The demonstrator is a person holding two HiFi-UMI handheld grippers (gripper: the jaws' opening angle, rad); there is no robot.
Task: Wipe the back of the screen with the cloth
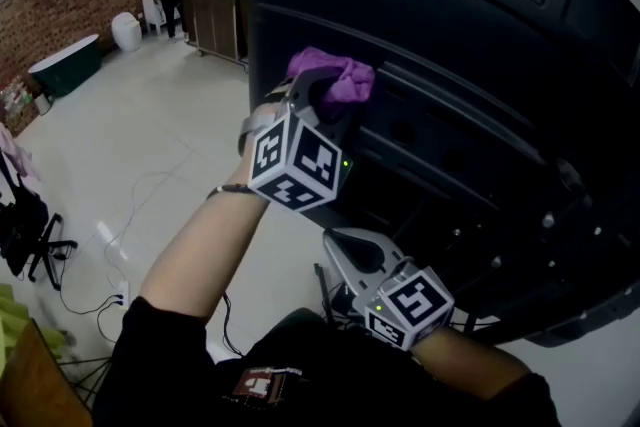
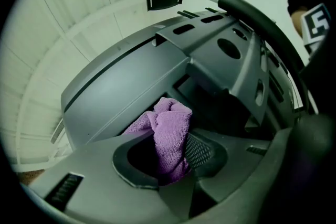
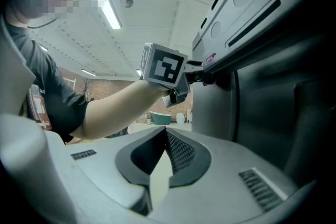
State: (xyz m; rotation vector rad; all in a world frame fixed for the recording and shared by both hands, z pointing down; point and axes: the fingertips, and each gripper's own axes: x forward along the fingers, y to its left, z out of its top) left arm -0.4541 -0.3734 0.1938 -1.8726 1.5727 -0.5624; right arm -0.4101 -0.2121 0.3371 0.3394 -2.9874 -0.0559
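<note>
The purple cloth [image 1: 338,78] is bunched in the left claw [image 2: 173,162]. The jaws pinch its lower part, so a soft wad sticks out past the tips. That wad touches the dark back of the screen [image 1: 480,65], at a stepped ridge beside a recessed bay. The wiping looks to be under way, with the arm raised to reach the upper panel.

The right claw [image 3: 159,157] hangs lower, near the bottom of the screen, its jaws pressed together with nothing between them. I judge it is simply held out of the way.

The ridges, vents and recesses on the panel could snag the cloth. Below, cables [image 1: 110,280] trail on the pale floor [image 1: 170,135], and a chair [image 1: 35,240] stands well apart at the left.
</note>
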